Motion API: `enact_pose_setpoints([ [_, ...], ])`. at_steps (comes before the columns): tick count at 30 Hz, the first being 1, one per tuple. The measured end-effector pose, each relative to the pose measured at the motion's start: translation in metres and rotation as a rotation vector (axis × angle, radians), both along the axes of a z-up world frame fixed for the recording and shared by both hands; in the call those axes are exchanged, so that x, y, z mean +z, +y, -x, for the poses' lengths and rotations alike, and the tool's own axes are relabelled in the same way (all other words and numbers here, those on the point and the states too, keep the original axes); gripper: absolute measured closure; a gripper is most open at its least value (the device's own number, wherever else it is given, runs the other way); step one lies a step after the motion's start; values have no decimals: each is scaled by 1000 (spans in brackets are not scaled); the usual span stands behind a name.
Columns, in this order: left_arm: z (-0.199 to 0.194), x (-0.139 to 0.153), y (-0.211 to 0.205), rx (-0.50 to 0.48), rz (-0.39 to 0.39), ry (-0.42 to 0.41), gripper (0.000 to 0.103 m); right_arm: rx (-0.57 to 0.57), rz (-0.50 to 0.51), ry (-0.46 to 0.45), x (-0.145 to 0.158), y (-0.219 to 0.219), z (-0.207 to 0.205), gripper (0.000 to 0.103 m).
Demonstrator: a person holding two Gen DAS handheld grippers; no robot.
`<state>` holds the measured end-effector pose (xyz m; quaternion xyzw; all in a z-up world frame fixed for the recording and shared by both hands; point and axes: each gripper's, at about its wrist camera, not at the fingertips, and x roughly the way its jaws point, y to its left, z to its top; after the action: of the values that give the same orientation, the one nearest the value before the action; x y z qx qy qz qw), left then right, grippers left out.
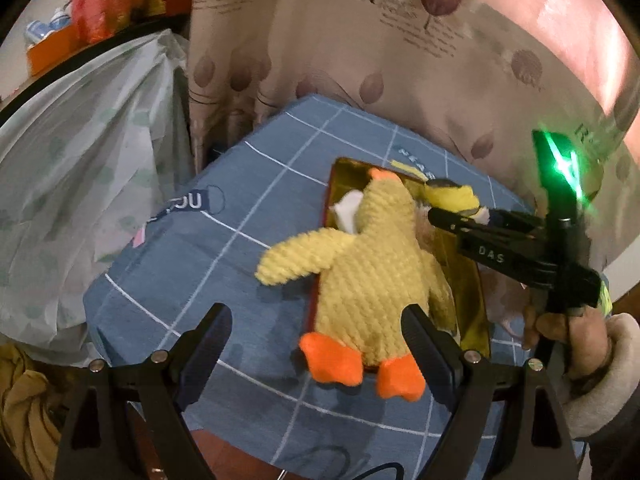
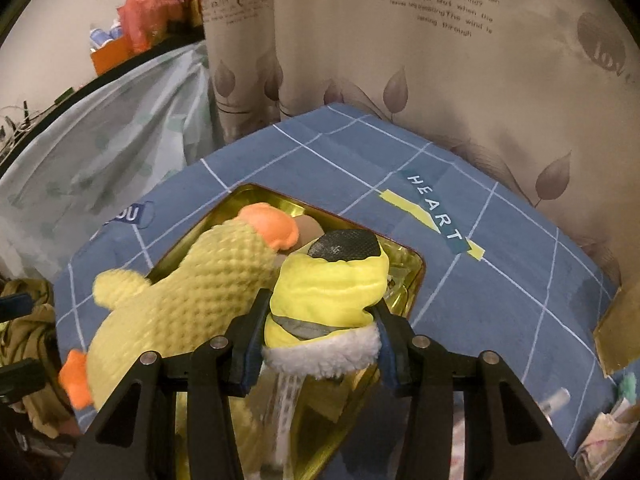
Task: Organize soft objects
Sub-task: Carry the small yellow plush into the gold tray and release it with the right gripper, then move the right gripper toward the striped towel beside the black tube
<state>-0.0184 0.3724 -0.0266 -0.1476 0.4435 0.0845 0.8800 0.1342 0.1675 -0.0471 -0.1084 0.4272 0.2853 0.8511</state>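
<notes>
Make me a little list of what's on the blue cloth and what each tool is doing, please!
Duck: yellow plush duck lying partly in the gold tray, one wing and its orange feet hanging out
Cloth: blue checked cloth under the tray
Right tool: shut on a small yellow bootie, above the tray
Left tool: open, holding nothing

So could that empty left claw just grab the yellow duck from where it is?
Probably yes. The left gripper is open, its fingers already either side of the plush duck near its orange feet, with nothing between. The right gripper, holding a small yellow bootie, sits farther off.
</notes>
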Motion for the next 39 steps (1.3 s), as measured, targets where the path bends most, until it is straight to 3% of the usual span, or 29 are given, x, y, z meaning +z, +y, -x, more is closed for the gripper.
enact_pose_setpoints([
  [9,-2,-7,13,42,18,21,14,-16,12,26,-15,9,-18,56],
  [13,-3,-9,12,33,28,22,14,-19,6,22,-13,7,-16,35],
  [19,1,2,6,35,-14,-3,14,-22,-48,-11,15,-17,8,32],
  [24,-1,4,-4,27,-47,13,14,-62,-87,-35,39,-60,50,30],
  [28,-3,5,-16,9,-78,22,14,-158,-73,-63,49,-107,67,30],
  [33,-5,9,-31,-14,-106,11,14,-328,-54,-73,48,-173,54,30],
  [39,-10,10,-53,-51,-113,23,14,-514,-55,-24,24,-246,32,30],
])
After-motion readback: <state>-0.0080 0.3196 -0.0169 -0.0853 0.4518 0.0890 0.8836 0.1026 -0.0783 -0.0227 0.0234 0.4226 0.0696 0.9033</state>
